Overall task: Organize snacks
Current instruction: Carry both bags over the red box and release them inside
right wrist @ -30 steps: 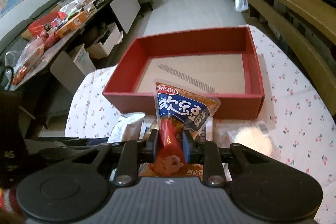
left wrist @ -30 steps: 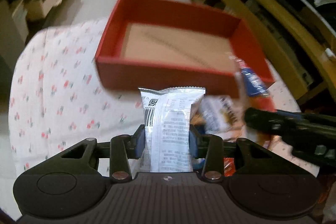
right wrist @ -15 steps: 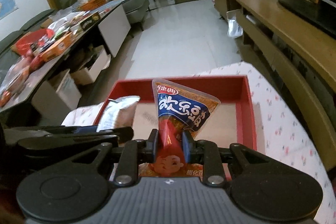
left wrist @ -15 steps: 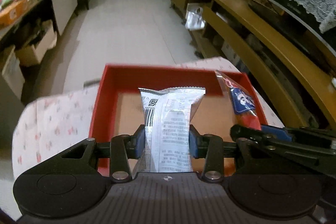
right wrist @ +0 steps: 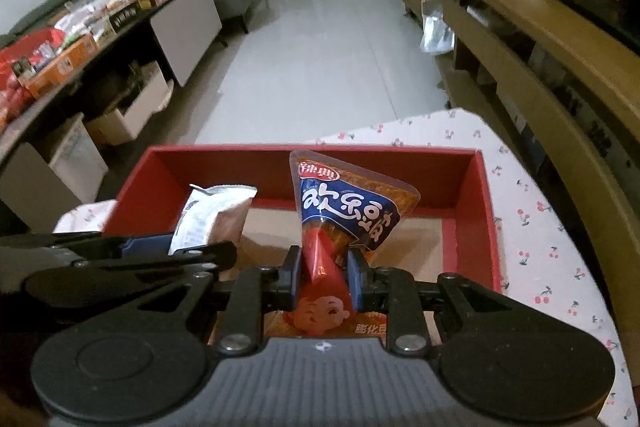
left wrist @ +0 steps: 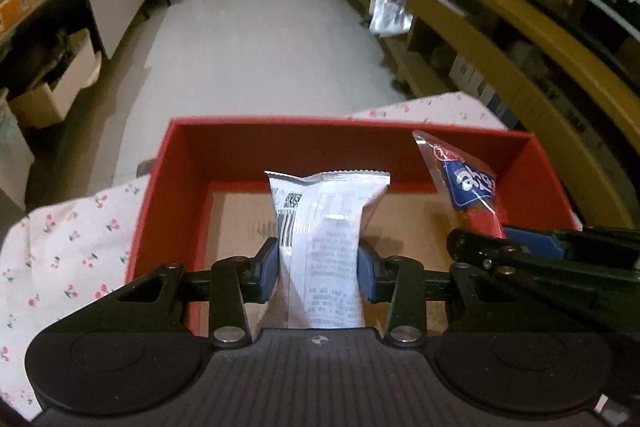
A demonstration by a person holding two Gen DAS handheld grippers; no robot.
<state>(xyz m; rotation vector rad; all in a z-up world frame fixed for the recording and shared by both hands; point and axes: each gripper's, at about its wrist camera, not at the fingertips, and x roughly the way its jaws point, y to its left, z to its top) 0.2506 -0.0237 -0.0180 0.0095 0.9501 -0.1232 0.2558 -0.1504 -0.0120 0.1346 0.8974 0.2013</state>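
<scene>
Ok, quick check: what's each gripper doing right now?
Left gripper: shut on the silver snack packet, over the red box.
Right gripper: shut on the blue and red snack bag.

Dim, fisheye-warped, perhaps slightly soft.

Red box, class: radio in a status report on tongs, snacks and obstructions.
Left tongs shut on silver packet; right tongs shut on blue-and-red packet. Both over the red box. Box floor bare; nothing in the way.

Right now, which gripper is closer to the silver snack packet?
Left. The left gripper is clamped on the silver packet; the right gripper beside it holds the blue-and-red packet.
</scene>
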